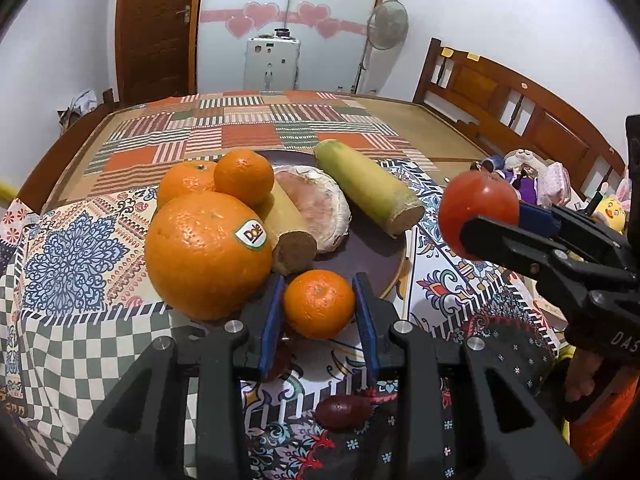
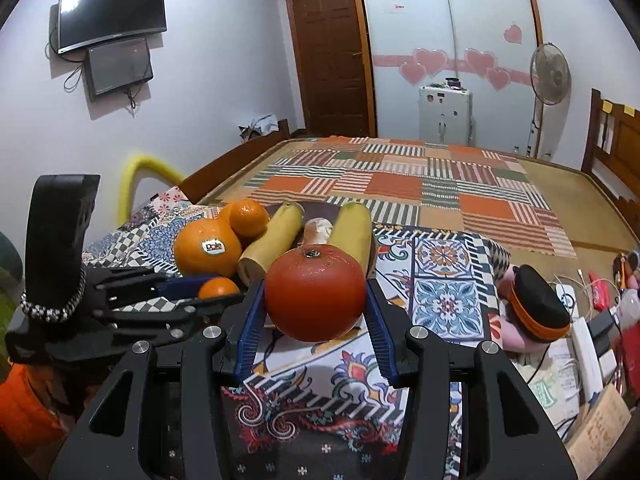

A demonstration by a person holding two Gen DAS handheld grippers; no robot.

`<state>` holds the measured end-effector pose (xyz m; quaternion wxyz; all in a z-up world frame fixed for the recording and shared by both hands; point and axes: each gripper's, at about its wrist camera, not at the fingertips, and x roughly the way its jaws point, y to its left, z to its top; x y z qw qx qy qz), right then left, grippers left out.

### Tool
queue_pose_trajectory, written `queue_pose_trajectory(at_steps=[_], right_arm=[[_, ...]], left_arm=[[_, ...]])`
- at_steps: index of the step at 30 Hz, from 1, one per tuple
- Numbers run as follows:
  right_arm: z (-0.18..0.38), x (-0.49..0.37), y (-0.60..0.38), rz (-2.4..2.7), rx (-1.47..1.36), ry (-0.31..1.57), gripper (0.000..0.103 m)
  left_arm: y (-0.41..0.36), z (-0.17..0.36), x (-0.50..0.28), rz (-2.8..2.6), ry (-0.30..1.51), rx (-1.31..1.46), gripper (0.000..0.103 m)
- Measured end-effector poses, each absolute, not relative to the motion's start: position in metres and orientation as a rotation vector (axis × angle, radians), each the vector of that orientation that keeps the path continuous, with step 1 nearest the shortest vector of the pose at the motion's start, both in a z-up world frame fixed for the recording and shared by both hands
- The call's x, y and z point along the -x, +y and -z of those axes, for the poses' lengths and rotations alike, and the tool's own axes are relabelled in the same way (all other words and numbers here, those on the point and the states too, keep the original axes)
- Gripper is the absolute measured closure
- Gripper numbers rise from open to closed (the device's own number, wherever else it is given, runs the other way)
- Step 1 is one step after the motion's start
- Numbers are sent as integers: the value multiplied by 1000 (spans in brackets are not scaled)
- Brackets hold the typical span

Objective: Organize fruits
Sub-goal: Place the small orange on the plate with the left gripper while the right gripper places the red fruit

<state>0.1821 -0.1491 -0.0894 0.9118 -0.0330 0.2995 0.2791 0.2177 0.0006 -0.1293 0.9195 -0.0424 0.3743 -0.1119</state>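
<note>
Left wrist view: a large orange with a "Dole" sticker [image 1: 208,254] sits on the dark round plate [image 1: 376,256] among three small mandarins; the left gripper [image 1: 320,304] clamps the nearest small mandarin [image 1: 319,304]. Two pale cut stalks lie behind. Right wrist view: the right gripper [image 2: 316,300] is closed on a round red tomato [image 2: 316,294], held above the patterned cloth [image 2: 448,296] near the plate.

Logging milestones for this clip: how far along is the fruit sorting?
Mostly done: the big stickered orange, two small oranges, two yellow-green stalk pieces and a pale round fruit sit on the dark round plate. In hand: left gripper holds a small orange mandarin at the plate edge; right gripper holds a red tomato. Left: placing both, plus a dark red oval fruit on the cloth.
</note>
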Motion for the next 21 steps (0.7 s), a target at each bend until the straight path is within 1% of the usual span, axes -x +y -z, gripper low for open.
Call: queue_pose_trajectory(at_steps=[5,11,21], right_arm=[[87,-188,-145,-582,72,617,58],[81,-197,-137,-592,72,612,58],[80,-223,-104,-609,109,634,58]], left_arm=[[3,125,-215,251,757,113,61],[10,111,-194,241,702,96,60],[59,84,-177,125,602,92,60]])
